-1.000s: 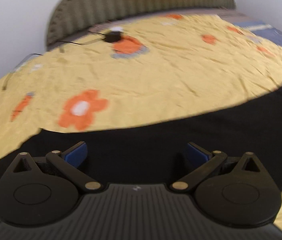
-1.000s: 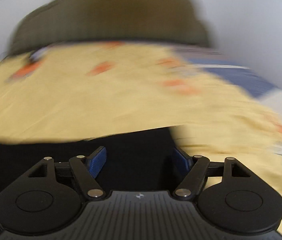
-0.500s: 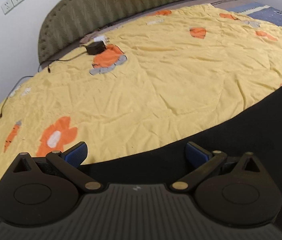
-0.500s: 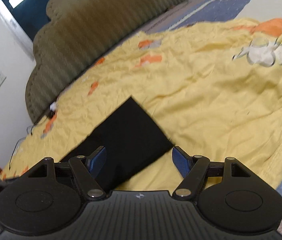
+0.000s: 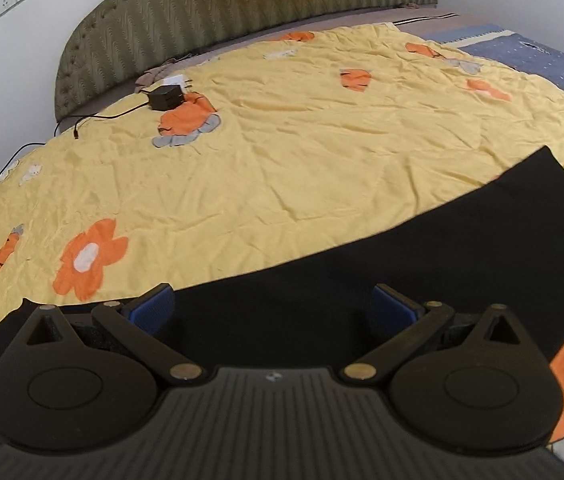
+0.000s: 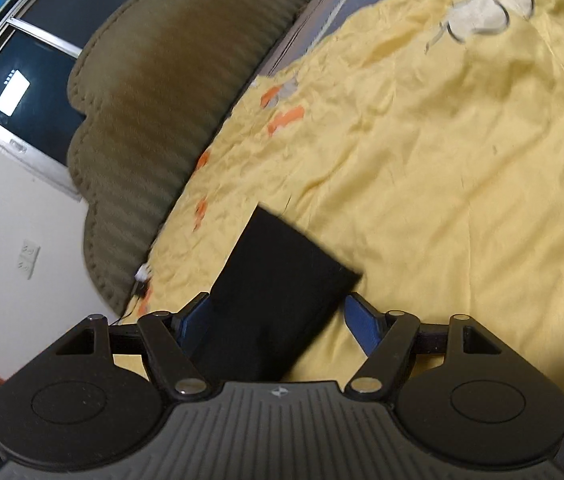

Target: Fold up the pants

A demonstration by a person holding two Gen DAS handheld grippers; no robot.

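Black pants (image 5: 421,256) lie flat on a yellow flowered bedspread (image 5: 282,152), as a long strip from lower left to the right. My left gripper (image 5: 274,306) is open and empty, above the strip's middle. In the right wrist view the pants (image 6: 278,280) show as a dark strip with its square end pointing away. My right gripper (image 6: 278,322) is open and empty, its blue pads either side of the strip. I cannot tell whether either gripper touches the cloth.
A black charger (image 5: 166,96) with a cable lies on the bedspread near the olive padded headboard (image 5: 242,12). A blue blanket (image 5: 521,52) lies at the far right. A window (image 6: 38,76) and wall sockets (image 6: 28,258) are behind the headboard.
Both grippers have pulled back from the pants and stayed open. The right view has swung and tilted, from close over the cloth to looking along the strip. More pants show in the left view.
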